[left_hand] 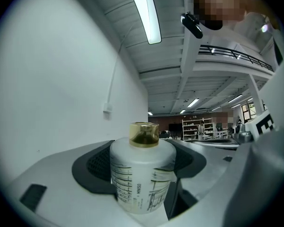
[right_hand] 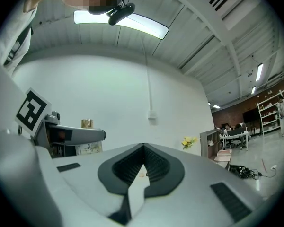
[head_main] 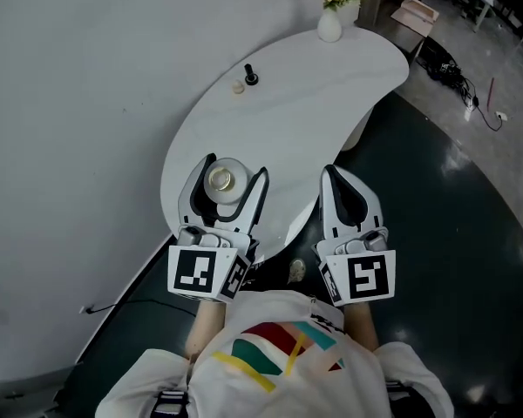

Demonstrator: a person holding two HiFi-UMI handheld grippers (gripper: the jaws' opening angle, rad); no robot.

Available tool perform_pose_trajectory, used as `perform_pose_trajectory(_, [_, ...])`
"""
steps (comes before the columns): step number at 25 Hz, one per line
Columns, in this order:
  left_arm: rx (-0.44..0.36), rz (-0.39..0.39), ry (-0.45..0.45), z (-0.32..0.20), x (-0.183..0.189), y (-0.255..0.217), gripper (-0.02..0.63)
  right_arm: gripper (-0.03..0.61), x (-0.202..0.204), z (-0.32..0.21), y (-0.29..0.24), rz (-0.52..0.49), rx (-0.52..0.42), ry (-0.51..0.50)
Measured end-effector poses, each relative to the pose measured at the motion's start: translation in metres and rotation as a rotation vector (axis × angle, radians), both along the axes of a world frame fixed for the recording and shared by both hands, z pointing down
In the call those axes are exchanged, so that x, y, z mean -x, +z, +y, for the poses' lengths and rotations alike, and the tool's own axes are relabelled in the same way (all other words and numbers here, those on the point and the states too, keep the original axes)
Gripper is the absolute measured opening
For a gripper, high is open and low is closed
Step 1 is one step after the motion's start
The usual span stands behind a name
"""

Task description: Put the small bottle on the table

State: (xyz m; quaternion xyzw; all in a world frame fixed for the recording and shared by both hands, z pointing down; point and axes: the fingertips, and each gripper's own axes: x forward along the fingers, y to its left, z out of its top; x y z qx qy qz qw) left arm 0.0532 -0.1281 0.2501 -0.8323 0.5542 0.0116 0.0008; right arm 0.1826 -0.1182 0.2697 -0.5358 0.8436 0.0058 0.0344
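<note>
Small bottle (left_hand: pixel 141 174) looks light, rigid, slick (possibly glass); left gripper (head_main: pixel 236 166) clamps its body; right gripper (head_main: pixel 333 174) sits closed, empty.

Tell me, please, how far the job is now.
Done: the left gripper is shut on the small bottle. In hand: it is held over the near end of the white table. Left: setting it down and letting go. The right gripper is shut, empty.

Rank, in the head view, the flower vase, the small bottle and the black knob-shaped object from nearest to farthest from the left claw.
1. small bottle, gripped in the left claw.
2. black object, middle of the table, wall side.
3. flower vase, far end.
</note>
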Motion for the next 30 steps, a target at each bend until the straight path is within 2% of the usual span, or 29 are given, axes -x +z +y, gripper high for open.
perform_pose_trajectory(11, [-0.014, 0.016, 0.05, -0.019, -0.02, -0.004, 0.337, 0.011, -0.013, -0.007, -0.006, 0.034, -0.015, 0.032])
perform_pose_trajectory(17, [-0.021, 0.021, 0.042, -0.025, -0.017, -0.007, 0.337, 0.011, -0.009, -0.009, -0.008, 0.035, -0.016, 0.018])
perform_pose_trajectory(24, [-0.023, 0.032, 0.013, -0.028, 0.003, -0.004, 0.337, 0.011, 0.007, -0.02, -0.013, 0.049, -0.035, 0.001])
perform_pose_trajectory(30, [-0.022, 0.03, 0.027, -0.026, 0.003, -0.002, 0.337, 0.011, 0.022, -0.028, -0.012, 0.07, -0.039, -0.003])
